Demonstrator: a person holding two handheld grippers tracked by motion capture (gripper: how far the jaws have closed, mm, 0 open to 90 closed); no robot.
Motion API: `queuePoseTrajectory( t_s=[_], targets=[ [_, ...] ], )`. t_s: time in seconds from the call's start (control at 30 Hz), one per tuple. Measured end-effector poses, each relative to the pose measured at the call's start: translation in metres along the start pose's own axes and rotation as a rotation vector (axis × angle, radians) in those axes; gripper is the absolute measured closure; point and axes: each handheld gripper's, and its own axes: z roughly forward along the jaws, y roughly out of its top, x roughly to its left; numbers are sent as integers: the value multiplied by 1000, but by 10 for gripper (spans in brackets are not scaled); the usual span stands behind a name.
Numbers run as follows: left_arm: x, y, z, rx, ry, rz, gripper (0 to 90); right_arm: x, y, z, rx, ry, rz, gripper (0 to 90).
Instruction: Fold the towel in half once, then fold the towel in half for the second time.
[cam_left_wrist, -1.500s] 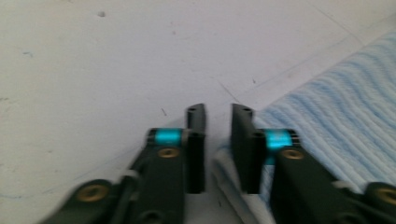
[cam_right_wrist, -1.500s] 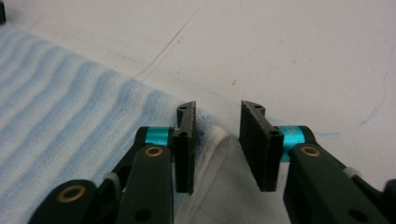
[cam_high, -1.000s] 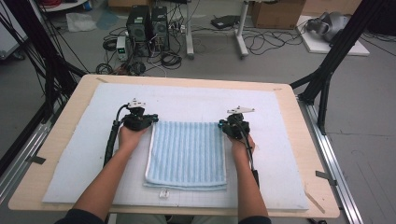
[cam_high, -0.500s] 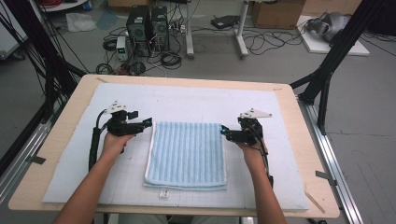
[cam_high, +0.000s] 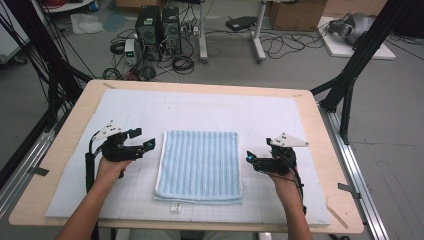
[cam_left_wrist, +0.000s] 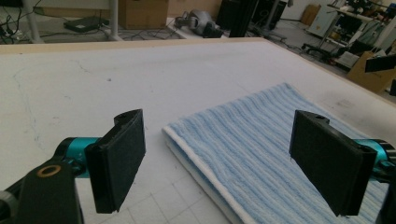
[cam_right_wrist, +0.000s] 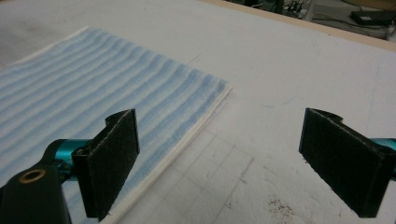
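I have the folded blue striped towel (cam_high: 199, 166) lying flat on the white mat (cam_high: 210, 107) that covers the wooden table (cam_high: 320, 130), roughly in the middle and toward the near edge. Its stripes run near to far, and a white hem shows along its left and near edges. A small white tag (cam_high: 175, 207) lies on the mat just at the towel's near edge.

My left gripper (cam_high: 145, 146) sits just to the left of the towel, pointing right toward its left edge without touching it. Its jaws have just been opening and now stand wide apart with nothing between them; in the left gripper view the towel's left edge and hem (cam_left_wrist: 205, 163) lie on the mat beyond the gap between the pads.

My right gripper (cam_high: 250, 159) is just to the right of the towel, pointing left at its right edge, also clear of the cloth. Its jaws have just been opening too and are spread wide, empty. In the right gripper view the towel's far right corner (cam_right_wrist: 219, 91) lies ahead of the left pad, and the right pad hangs over bare mat marked with a faint grid.

Both hands hold the grippers from the near side.
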Motion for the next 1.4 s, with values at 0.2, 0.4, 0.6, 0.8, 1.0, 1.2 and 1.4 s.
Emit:
queuePoseTrajectory(
  t_s=[0.2,0.4,0.6,0.8,1.0,1.2,1.4],
  targets=[
    [-2,-1,0,13,8,10,190,-3,1,-8,-14,-3,7,113],
    [-2,-1,2,12,7,11,190,-5,-1,-10,-14,-7,17,113],
    [-2,-1,3,16,-1,1,190,-5,-2,-9,-9,-7,16,113],
    [2,0,4,5,-10,-31,187,-5,-3,-8,-5,2,22,113],
    [4,8,7,13,5,-28,188,-6,-5,-8,3,10,23,112],
    [7,17,23,53,23,-9,196,-6,-4,-8,-5,17,30,112],
    [11,27,47,128,61,31,242,-6,-4,-7,-4,27,34,113]
  ],
)
